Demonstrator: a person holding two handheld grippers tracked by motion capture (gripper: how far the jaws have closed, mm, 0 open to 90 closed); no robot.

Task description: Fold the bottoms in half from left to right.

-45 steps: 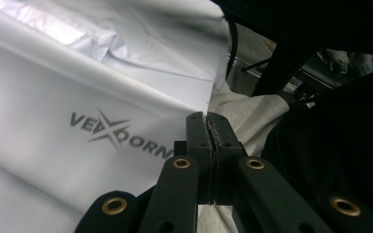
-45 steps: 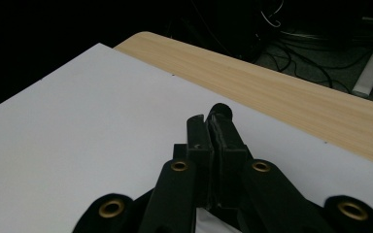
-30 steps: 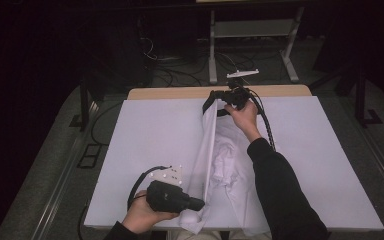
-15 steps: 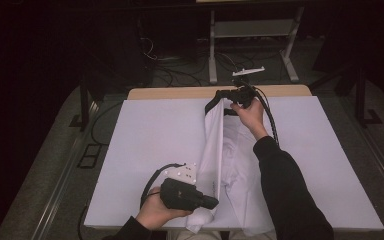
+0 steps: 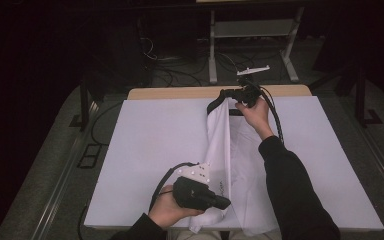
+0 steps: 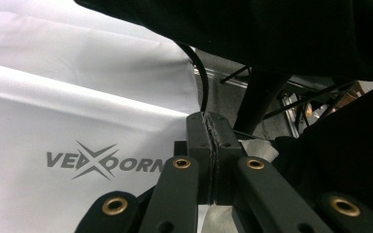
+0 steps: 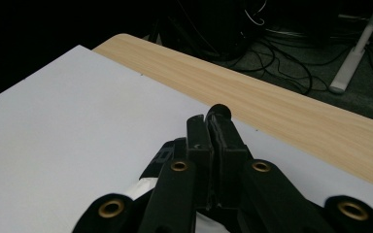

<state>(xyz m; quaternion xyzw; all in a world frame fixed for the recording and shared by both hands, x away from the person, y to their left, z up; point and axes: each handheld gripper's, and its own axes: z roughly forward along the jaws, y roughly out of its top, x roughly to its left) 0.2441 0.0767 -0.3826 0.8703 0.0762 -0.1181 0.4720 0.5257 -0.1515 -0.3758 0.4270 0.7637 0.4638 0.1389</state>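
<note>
Along the table's middle, from far edge to near edge, a white garment (image 5: 230,165) is stretched between both grippers. Its near end has been carried rightward since a second ago by the left gripper (image 5: 219,202), clenched on it; the right gripper (image 5: 225,95) stays clamped on the dark collar, so a lengthwise fold is judged underway.

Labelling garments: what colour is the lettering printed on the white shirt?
Grey lettering on the white shirt, clearest in the left gripper view.

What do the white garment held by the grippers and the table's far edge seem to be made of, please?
The white garment looks like thin, smooth woven or synthetic fabric: it folds and drapes softly, with a printed grey logo. The table's far edge looks like light wood or laminate, with a matte, streaked grain.
</note>
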